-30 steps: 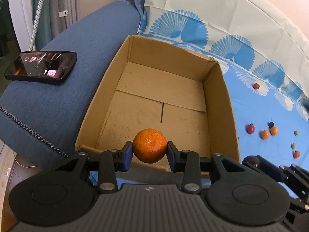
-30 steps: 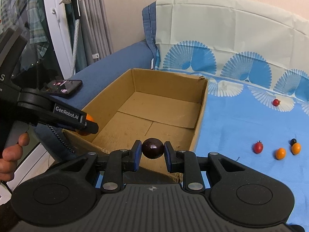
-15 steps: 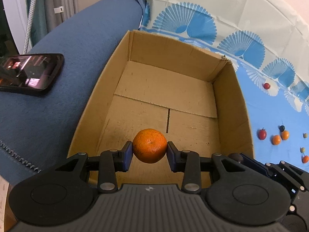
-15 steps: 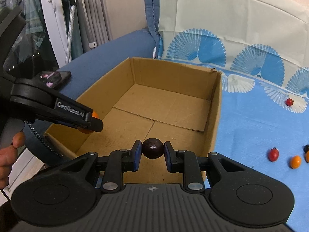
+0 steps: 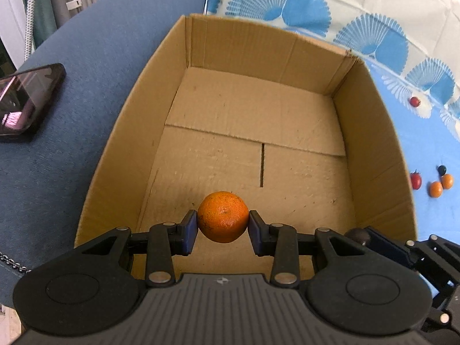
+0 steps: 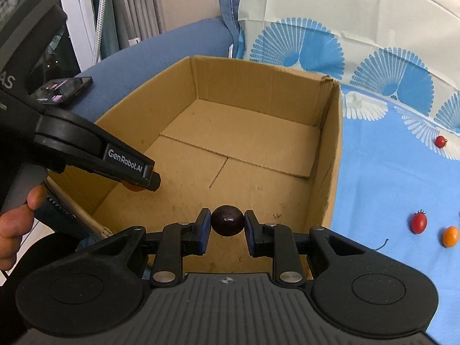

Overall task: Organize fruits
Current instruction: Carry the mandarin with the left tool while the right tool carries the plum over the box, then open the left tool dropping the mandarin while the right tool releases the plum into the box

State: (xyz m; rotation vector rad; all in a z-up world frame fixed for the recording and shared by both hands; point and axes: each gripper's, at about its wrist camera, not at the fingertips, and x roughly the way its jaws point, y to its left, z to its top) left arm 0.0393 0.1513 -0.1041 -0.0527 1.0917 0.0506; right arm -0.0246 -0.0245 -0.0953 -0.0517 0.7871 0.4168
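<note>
My left gripper (image 5: 222,224) is shut on an orange mandarin (image 5: 222,215), which hangs over the near end of the open cardboard box (image 5: 371,132). Between the blue pads of my right gripper (image 6: 227,225) sits a small dark round fruit (image 6: 227,220), and the gripper is shut on it just inside the box's (image 6: 335,149) near edge. The right wrist view shows the left gripper (image 6: 138,182) from the side, with only a sliver of the mandarin (image 6: 132,187) below it. The right gripper's tip with the dark fruit (image 5: 356,234) shows at the lower right of the left wrist view.
Small red (image 6: 419,222) and orange (image 6: 450,236) fruits lie on the blue patterned cloth (image 6: 373,178) right of the box. Another red one (image 6: 440,141) lies farther back. A phone (image 5: 24,100) rests on the blue sofa arm (image 5: 95,66) left of the box. A hand (image 6: 14,218) grips the left tool.
Both grippers have moved forward and down over the box, each keeping hold of its fruit. The box now fills more of both views.
</note>
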